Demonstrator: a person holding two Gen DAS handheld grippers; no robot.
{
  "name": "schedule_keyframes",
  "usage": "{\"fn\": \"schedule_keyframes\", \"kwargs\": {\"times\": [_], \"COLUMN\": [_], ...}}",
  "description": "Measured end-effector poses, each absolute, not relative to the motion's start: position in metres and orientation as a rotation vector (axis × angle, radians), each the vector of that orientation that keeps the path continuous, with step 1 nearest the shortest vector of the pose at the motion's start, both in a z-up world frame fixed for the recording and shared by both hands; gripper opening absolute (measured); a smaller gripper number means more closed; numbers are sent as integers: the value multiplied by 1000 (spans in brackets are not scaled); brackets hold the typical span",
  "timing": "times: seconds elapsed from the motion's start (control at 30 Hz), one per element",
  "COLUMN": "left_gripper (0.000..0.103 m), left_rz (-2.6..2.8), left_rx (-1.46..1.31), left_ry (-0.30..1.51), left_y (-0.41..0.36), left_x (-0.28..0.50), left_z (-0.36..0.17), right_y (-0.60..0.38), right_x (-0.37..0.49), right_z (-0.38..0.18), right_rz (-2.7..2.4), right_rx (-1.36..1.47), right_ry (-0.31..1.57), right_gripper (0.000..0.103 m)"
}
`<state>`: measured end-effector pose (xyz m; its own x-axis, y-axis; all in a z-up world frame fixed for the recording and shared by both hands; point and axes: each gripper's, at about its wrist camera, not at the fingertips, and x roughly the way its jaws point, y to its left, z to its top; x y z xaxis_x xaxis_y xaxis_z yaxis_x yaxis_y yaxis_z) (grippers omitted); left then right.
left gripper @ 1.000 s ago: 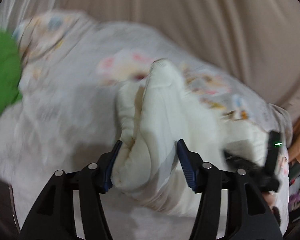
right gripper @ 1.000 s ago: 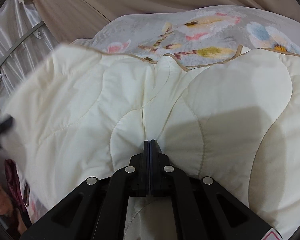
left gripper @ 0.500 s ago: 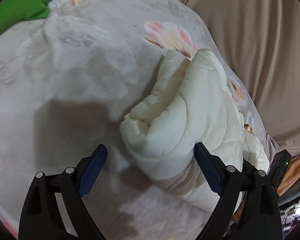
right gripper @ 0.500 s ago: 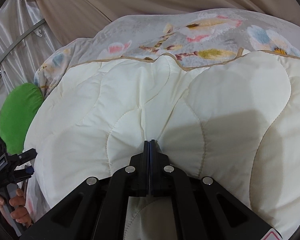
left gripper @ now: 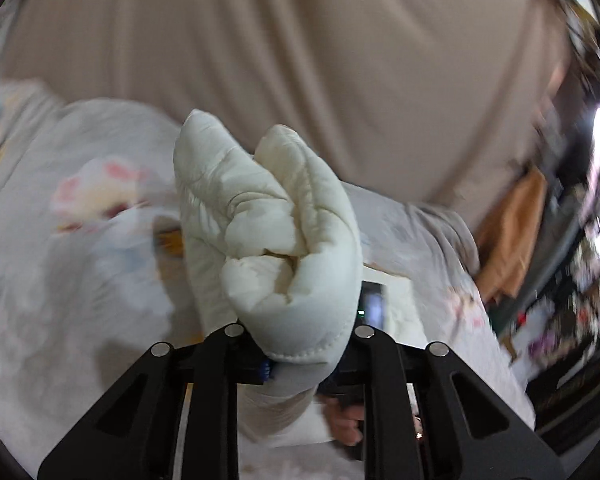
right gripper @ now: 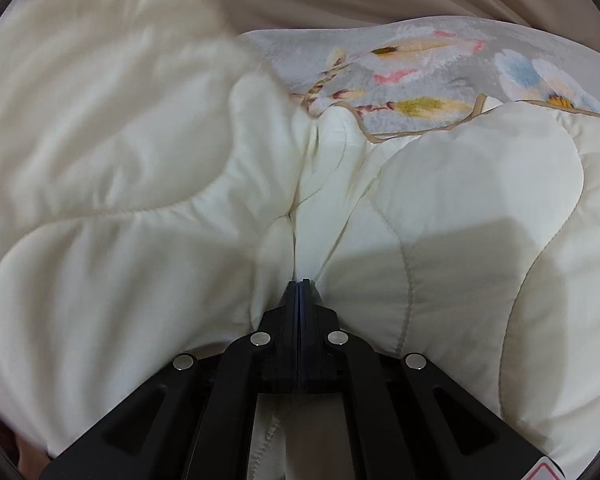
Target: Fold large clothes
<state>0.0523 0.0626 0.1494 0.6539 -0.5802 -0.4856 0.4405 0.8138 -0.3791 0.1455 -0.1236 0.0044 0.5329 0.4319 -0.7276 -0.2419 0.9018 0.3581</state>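
1. Left gripper (left gripper: pixel 300 364): black two-finger jaws had just been closing and were clamped on a bunched corner of the cream quilted padded garment (left gripper: pixel 276 240). The wad stood up directly ahead of the fingers and covered both tips; only a sliver of blue pad (left gripper: pixel 265 369) showed at the left finger.
2. Behind that wad: grey floral-print bedspread (left gripper: pixel 60 248), motion-blurred, pattern not readable. Beige draped curtain (left gripper: pixel 340 80) filled the far background.
3. Below and right of the left fingers, a person's hand (left gripper: pixel 346 424) was partly hidden by the gripper frame. Just above it was a black device with a small green light (left gripper: pixel 370 304), mostly covered by the garment; could not tell what it was.
4. Right edge of the left wrist view: smeared clutter and an orange cloth (left gripper: pixel 512 232), too blurred to identify.
5. Right gripper (right gripper: pixel 299 292): jaws fully together, pinching a fold of the same cream garment (right gripper: pixel 480 208) at the tips. The fabric fanned out ahead and to both sides.
6. Upper left of the right gripper, a lifted section of the garment was blurred and blocked whatever lay behind.
7. Ahead of the right gripper, past the garment's tan piped edge (right gripper: pixel 420 134), the bedspread (right gripper: pixel 420 64) was sharp, with flowers visible.
8. Garment's full outline was cut off in both views.
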Motion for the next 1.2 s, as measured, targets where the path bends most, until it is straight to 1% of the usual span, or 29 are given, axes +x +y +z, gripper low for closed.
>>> {"fn": "schedule_keyframes", "kwargs": {"times": [0.07,0.17,0.23,0.27,0.33,0.43,0.47,0.6,0.73,0.83,0.87,0.9,1.07,1.2], "left_gripper": [18,18,18,18,18,18,18,18,18,18,18,18,18,18], "left_rz": [-625,-656,-651,-647,-641,-643,-644,-646,-681,-713,-720,-724,-742,-727], "left_rx": [-175,-165,-166,-167,-171,-179,-179,-140,-75,-6,15,38,175,244], "left_ry": [637,653,653,652,651,653,660,678,697,722,729,737,805,826], "left_y": [28,14,17,18,20,12,7,-21,-68,-106,-117,-129,-185,-203], "left_x": [52,51,51,49,46,46,46,44,44,43,42,41,36,31], "left_z": [149,148,147,146,146,149,149,146,140,128,123,117,72,45], "right_y": [-135,-169,-187,-190,-184,-159,-151,-154,-174,-204,-216,-231,-299,-337], "right_x": [142,116,85,70,50,45,48,60,48,15,2,-11,-56,-83], "right_z": [9,21,30,31,23,-8,-20,-33,-32,-24,-21,-19,-18,-18], "right_rz": [411,448,484,525,616,653,625,649,645,600,552,490,290,117], "right_rx": [267,347,350,355,386,384,356,431,525,533,513,490,543,565], "right_ry": [942,956,950,951,977,1049,1060,1066,1100,1078,1065,1048,986,928], "right_gripper": [0,0,10,12,11,10,0,0,0,1,4,11,11,11]}}
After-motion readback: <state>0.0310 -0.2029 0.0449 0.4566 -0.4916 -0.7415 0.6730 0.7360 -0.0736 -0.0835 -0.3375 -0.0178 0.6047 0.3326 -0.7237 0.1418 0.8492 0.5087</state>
